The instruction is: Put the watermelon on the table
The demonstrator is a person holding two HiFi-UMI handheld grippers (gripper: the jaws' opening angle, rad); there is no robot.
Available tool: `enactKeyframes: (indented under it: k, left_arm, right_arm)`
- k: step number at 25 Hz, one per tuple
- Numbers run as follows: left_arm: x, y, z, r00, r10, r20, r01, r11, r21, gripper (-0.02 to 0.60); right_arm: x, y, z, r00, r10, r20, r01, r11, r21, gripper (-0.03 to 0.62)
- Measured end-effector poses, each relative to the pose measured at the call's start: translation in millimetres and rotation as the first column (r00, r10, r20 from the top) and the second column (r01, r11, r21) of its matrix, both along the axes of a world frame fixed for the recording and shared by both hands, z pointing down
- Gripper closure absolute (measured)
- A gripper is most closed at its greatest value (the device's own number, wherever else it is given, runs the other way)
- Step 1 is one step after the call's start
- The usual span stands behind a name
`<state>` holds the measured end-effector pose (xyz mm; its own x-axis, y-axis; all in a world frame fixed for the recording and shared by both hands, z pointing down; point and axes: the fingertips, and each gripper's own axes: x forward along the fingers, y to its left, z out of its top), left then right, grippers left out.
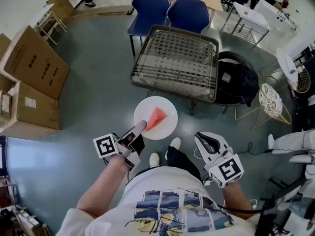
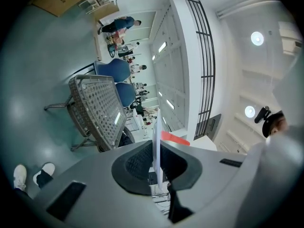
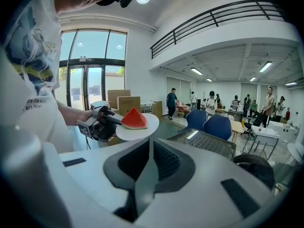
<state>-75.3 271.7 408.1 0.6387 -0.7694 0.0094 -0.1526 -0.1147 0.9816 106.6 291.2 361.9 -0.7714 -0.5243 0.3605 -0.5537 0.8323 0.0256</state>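
Note:
A red watermelon wedge (image 1: 157, 116) lies on a round white plate (image 1: 166, 128) held in the air above the floor. My left gripper (image 1: 140, 127) is shut on the plate's near rim. In the left gripper view the plate (image 2: 156, 141) shows edge-on between the jaws, with the watermelon (image 2: 175, 138) beyond. The wire-mesh table (image 1: 177, 63) stands just past the plate. My right gripper (image 1: 200, 138) hangs to the right, shut with nothing in it. Its view shows the watermelon (image 3: 134, 119), the plate (image 3: 148, 127), the left gripper (image 3: 97, 122) and the table (image 3: 204, 141).
Two blue chairs (image 1: 170, 9) stand behind the table. A black bag (image 1: 238, 80) rests on a chair to its right. Cardboard boxes (image 1: 34, 68) sit at the left. The person's shoes (image 1: 165, 151) are below the plate. Several people (image 3: 209, 101) stand far off.

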Motion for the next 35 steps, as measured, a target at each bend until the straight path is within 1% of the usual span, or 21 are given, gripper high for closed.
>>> enactKeyframes:
  k: [3, 6, 9, 14, 17, 22, 26, 32, 35]
  left_arm:
    - [10.2, -25.6, 1.1, 1.000, -0.010, -0.001, 0.010, 1.000, -0.010, 0.549]
    - [24.9, -74.6, 5.0, 1.000, -0.001, 0.015, 0.001, 1.000, -0.008, 0.549]
    - [36.6, -123.6, 9.0, 1.000, 0.006, 0.026, -0.006, 1.000, 0.005, 0.549]
    - [46.3, -169.3, 18.0, 1.000, -0.006, 0.013, 0.006, 1.000, -0.011, 0.549]
    - [46.0, -203.8, 32.2, 1.000, 0.002, 0.021, -0.001, 0.999, -0.034, 0.549]
    - [32.3, -275.1, 60.0, 0.999, 0.022, 0.035, -0.021, 0.999, -0.051, 0.549]
    - [16.7, -338.6, 91.2, 0.998, 0.044, 0.044, -0.042, 0.997, -0.059, 0.549]
    - [-23.9, -441.3, 137.2, 0.995, 0.083, 0.062, -0.079, 0.994, -0.071, 0.549]
    - [-39.6, -489.0, 165.0, 0.990, 0.099, 0.097, -0.091, 0.992, -0.088, 0.549]
  right_arm:
    - [10.1, -27.4, -3.6, 1.000, -0.011, 0.006, 0.011, 1.000, 0.008, 0.580]
    - [27.7, -75.1, -5.5, 1.000, -0.011, 0.018, 0.010, 1.000, 0.020, 0.576]
    - [42.6, -117.8, -4.9, 1.000, -0.010, 0.025, 0.009, 0.999, 0.039, 0.553]
    - [60.5, -143.2, 2.1, 0.999, 0.015, 0.030, -0.016, 1.000, 0.012, 0.541]
    - [70.5, -161.8, 9.6, 0.998, 0.054, 0.036, -0.054, 0.999, -0.003, 0.542]
    - [76.4, -210.1, 17.0, 0.992, 0.130, 0.006, -0.130, 0.991, -0.020, 0.542]
    - [72.4, -253.9, 21.1, 0.979, 0.205, -0.003, -0.205, 0.978, -0.039, 0.542]
    - [30.4, -328.0, 17.7, 0.961, 0.274, -0.030, -0.276, 0.958, -0.074, 0.542]
    - [12.7, -355.1, 20.9, 0.954, 0.297, -0.051, -0.301, 0.947, -0.110, 0.542]
